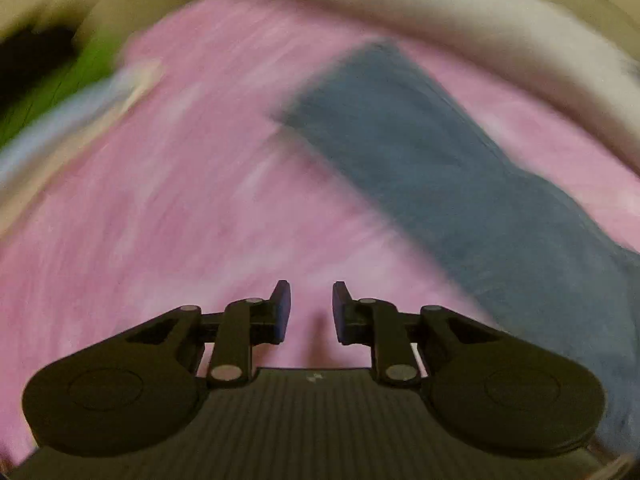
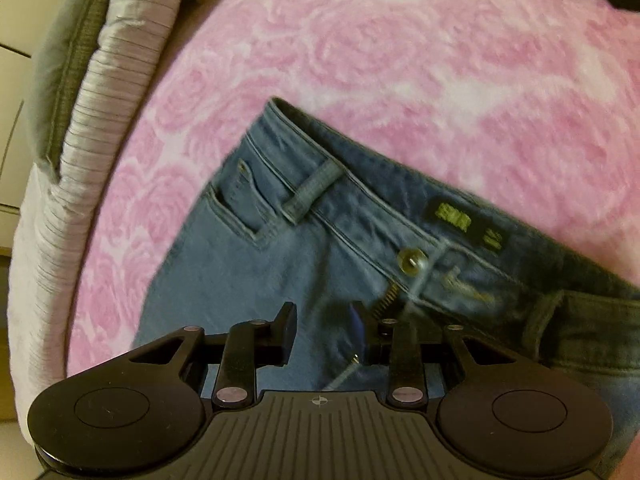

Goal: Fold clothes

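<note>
Both grippers' fingers gape, empty: left gripper [image 1: 311,310] above bedspread [image 1: 180,220], right gripper [image 2: 326,330] above jeans [image 2: 248,264]. Denim probably heavy, limp; grip the stiff waistband [image 2: 360,184] beyond the right fingertips.

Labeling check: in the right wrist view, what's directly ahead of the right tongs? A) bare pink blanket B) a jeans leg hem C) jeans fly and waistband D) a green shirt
C: the right tongs sit open over the jeans, with the button just ahead.

Both wrist views low over jeans [image 2: 248,264]
</note>
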Action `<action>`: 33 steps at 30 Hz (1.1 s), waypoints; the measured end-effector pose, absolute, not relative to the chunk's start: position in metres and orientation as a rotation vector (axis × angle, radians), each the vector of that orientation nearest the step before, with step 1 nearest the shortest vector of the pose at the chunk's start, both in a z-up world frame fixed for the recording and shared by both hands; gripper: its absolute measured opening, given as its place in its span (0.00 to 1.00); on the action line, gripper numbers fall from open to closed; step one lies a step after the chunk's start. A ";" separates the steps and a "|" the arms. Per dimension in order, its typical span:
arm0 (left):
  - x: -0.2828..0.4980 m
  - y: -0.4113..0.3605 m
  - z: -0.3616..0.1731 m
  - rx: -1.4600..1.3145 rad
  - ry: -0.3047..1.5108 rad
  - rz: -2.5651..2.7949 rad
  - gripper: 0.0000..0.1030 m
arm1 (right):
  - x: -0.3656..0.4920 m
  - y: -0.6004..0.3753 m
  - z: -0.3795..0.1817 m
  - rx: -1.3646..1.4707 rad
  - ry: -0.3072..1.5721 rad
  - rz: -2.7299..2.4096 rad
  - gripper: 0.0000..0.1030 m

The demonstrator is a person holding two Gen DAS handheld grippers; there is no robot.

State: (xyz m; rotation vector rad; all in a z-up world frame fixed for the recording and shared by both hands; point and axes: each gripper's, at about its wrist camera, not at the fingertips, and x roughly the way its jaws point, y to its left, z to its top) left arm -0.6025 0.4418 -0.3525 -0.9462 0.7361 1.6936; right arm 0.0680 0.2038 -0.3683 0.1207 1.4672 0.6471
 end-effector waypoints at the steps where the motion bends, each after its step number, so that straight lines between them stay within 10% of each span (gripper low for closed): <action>1: -0.612 0.433 -0.360 -0.998 0.726 1.747 0.16 | 0.068 0.199 -0.367 0.113 1.460 0.650 0.32; 33: -0.314 0.351 -0.329 -0.940 0.745 0.957 0.21 | 0.168 0.184 -0.370 -0.174 1.322 1.192 0.32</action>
